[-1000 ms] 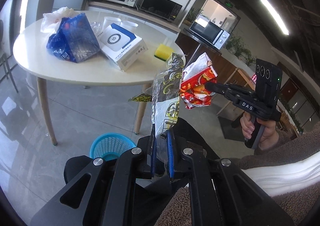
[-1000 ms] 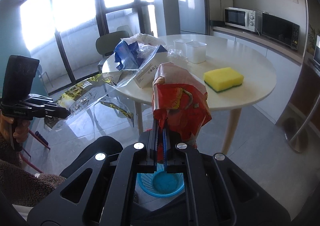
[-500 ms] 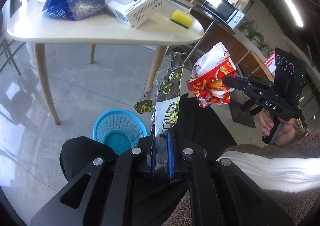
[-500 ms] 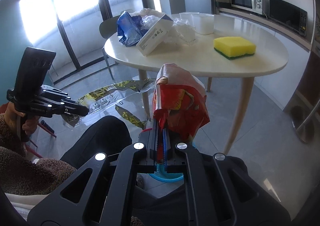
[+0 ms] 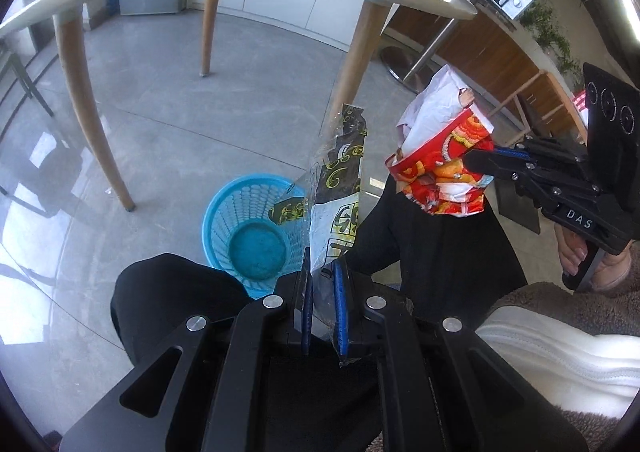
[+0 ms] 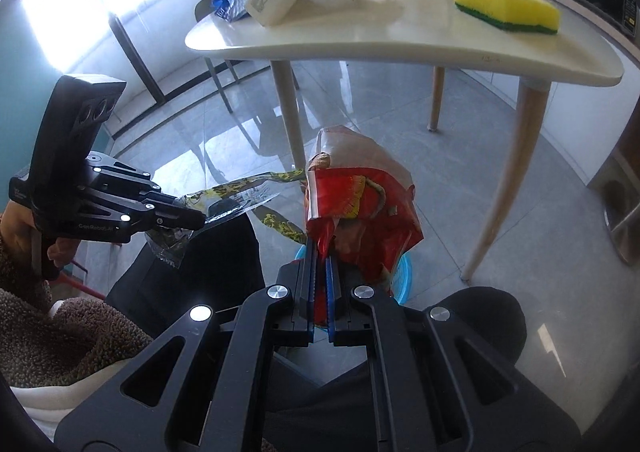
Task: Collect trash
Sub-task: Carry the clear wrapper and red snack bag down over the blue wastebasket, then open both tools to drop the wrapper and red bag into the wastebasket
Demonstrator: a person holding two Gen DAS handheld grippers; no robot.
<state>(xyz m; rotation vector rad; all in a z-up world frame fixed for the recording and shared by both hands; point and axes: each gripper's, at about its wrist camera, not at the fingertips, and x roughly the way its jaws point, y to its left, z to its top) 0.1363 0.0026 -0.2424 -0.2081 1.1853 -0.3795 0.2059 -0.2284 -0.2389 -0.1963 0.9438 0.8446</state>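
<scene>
The left gripper [image 5: 323, 272] has its jaws pinched on a clear wrapper [image 5: 340, 187], the right gripper [image 6: 320, 264] on a red bag [image 6: 360, 207], above the blue basket [image 5: 228, 211] on the grey floor [image 5: 168, 107], with the white surface [image 6: 400, 27] and yellow sponge [image 6: 504, 7] at 12 o'clock.

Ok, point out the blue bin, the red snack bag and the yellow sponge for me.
blue bin [image 5: 256, 248], left wrist view, on its round bottom inside.
red snack bag [image 6: 360, 207], right wrist view, on its crumpled red front.
yellow sponge [image 6: 506, 7], right wrist view, on its yellow top.
</scene>
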